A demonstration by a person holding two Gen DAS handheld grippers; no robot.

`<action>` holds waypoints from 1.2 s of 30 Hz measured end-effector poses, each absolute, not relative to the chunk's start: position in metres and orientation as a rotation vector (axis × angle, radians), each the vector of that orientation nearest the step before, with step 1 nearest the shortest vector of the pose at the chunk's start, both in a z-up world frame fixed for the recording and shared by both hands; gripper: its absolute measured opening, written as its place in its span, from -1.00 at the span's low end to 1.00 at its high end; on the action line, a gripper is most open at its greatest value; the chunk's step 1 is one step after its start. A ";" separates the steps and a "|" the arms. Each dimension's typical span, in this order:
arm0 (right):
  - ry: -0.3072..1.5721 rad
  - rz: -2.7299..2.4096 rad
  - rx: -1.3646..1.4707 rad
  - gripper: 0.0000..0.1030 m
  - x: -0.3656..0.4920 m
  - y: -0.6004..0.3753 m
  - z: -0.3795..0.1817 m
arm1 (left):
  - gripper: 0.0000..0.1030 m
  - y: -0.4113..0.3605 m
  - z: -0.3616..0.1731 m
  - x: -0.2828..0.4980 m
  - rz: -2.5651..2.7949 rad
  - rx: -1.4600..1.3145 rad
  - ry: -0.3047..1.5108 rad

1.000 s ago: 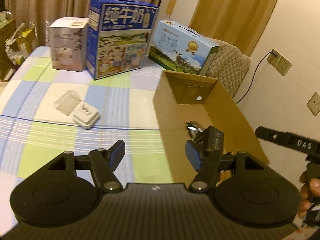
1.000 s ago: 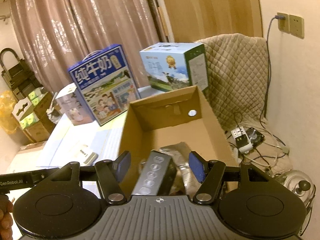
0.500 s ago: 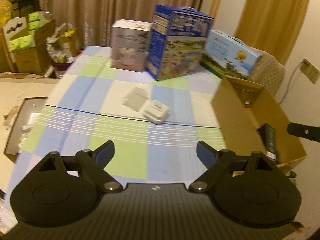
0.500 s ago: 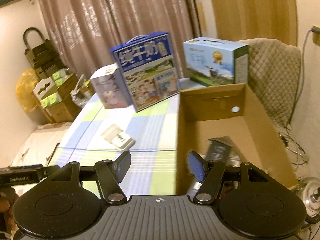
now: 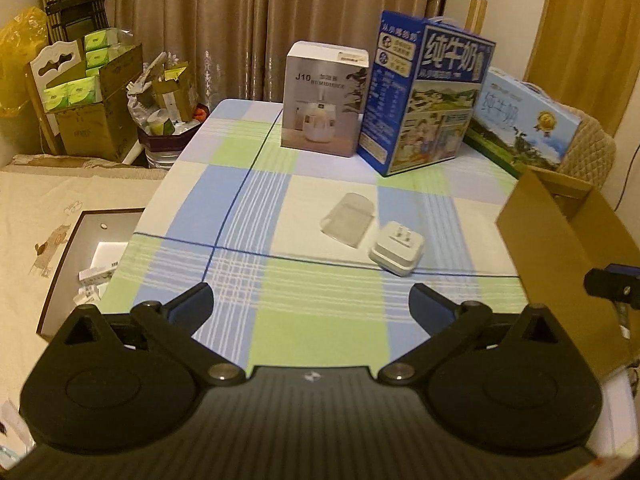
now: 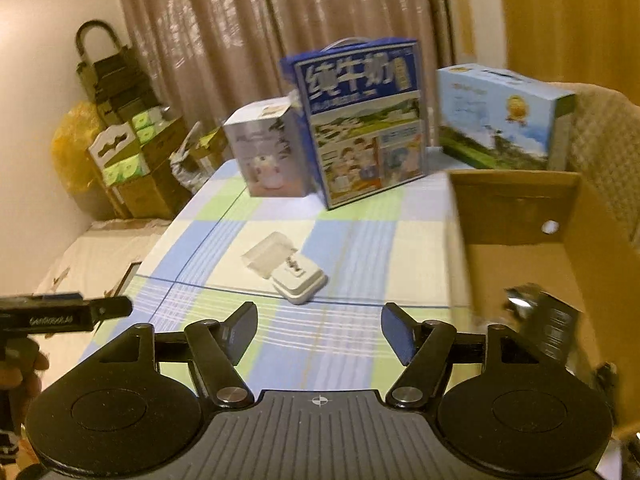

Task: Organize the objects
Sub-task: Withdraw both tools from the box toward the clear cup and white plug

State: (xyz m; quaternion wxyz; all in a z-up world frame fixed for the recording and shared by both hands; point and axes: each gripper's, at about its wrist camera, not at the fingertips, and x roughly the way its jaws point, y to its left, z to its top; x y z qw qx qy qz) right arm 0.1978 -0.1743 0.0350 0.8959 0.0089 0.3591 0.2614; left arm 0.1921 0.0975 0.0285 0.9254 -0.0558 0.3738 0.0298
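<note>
A white plug adapter (image 5: pixel 396 254) lies on the checked tablecloth (image 5: pixel 256 184) beside a clear plastic cover (image 5: pixel 347 220). My left gripper (image 5: pixel 311 298) hovers over the cloth short of them, its jaws opening wide with nothing between them. In the right wrist view the adapter (image 6: pixel 299 278) and cover (image 6: pixel 267 256) lie ahead of my right gripper (image 6: pixel 319 314), whose jaws are also opening and empty. An open cardboard box (image 6: pixel 516 204) stands at the right with a black device (image 6: pixel 554 320) inside.
A white humidifier box (image 5: pixel 322 96), a tall blue milk carton (image 5: pixel 424 96) and a light-blue carton (image 5: pixel 524 124) line the table's far side. Stacked cartons (image 5: pixel 92 112) and a dark tray (image 5: pixel 76 240) lie off the left edge. A hand (image 6: pixel 20 368) grips the left tool.
Both grippers swung left from above the cardboard box to over the table. The black devices they carried now lie in the box. Both pairs of jaws stand wider.
</note>
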 end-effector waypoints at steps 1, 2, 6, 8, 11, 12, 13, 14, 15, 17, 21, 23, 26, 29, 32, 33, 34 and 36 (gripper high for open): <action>0.747 0.550 0.008 0.33 0.204 -0.168 0.029 | 0.98 0.100 0.024 0.199 0.064 -0.111 0.769; 0.750 0.557 0.001 0.34 0.210 -0.162 0.023 | 0.98 0.103 0.019 0.206 0.063 -0.109 0.770; 0.746 0.601 -0.044 0.37 0.231 -0.140 -0.002 | 0.98 0.111 0.000 0.236 0.052 -0.090 0.784; 0.744 0.631 -0.066 0.38 0.243 -0.132 -0.017 | 0.98 0.114 -0.009 0.251 0.048 -0.086 0.785; 0.733 0.665 -0.118 0.39 0.258 -0.119 -0.039 | 0.98 0.117 -0.026 0.272 0.057 -0.073 0.784; 0.730 0.671 -0.132 0.40 0.263 -0.116 -0.046 | 0.98 0.117 -0.030 0.278 0.056 -0.069 0.779; 0.726 0.680 -0.144 0.40 0.268 -0.112 -0.052 | 0.98 0.118 -0.036 0.283 0.059 -0.065 0.773; 0.720 0.690 -0.153 0.41 0.273 -0.110 -0.057 | 0.98 0.119 -0.040 0.288 0.061 -0.064 0.766; 0.710 0.698 -0.162 0.41 0.277 -0.107 -0.062 | 0.98 0.120 -0.044 0.293 0.057 -0.065 0.758; 0.693 0.716 -0.181 0.42 0.285 -0.100 -0.070 | 0.98 0.121 -0.051 0.302 0.055 -0.072 0.751; 0.673 0.744 -0.227 0.48 0.300 -0.090 -0.084 | 0.98 0.124 -0.064 0.318 0.048 -0.078 0.750; 0.670 0.748 -0.244 0.49 0.307 -0.086 -0.092 | 0.98 0.128 -0.069 0.323 0.039 -0.104 0.763; 0.685 0.755 -0.256 0.52 0.320 -0.080 -0.104 | 0.98 0.134 -0.078 0.334 0.017 -0.127 0.791; 0.692 0.767 -0.275 0.55 0.330 -0.074 -0.113 | 0.98 0.139 -0.083 0.344 0.004 -0.125 0.805; 0.697 0.781 -0.282 0.57 0.340 -0.069 -0.121 | 0.98 0.141 -0.085 0.353 -0.021 -0.117 0.808; 0.697 0.783 -0.291 0.57 0.343 -0.067 -0.124 | 0.98 0.140 -0.085 0.355 -0.033 -0.110 0.807; 0.697 0.790 -0.298 0.57 0.345 -0.065 -0.126 | 0.98 0.139 -0.086 0.357 -0.045 -0.098 0.808; 0.694 0.806 -0.308 0.57 0.349 -0.062 -0.131 | 0.98 0.136 -0.087 0.360 -0.076 -0.080 0.797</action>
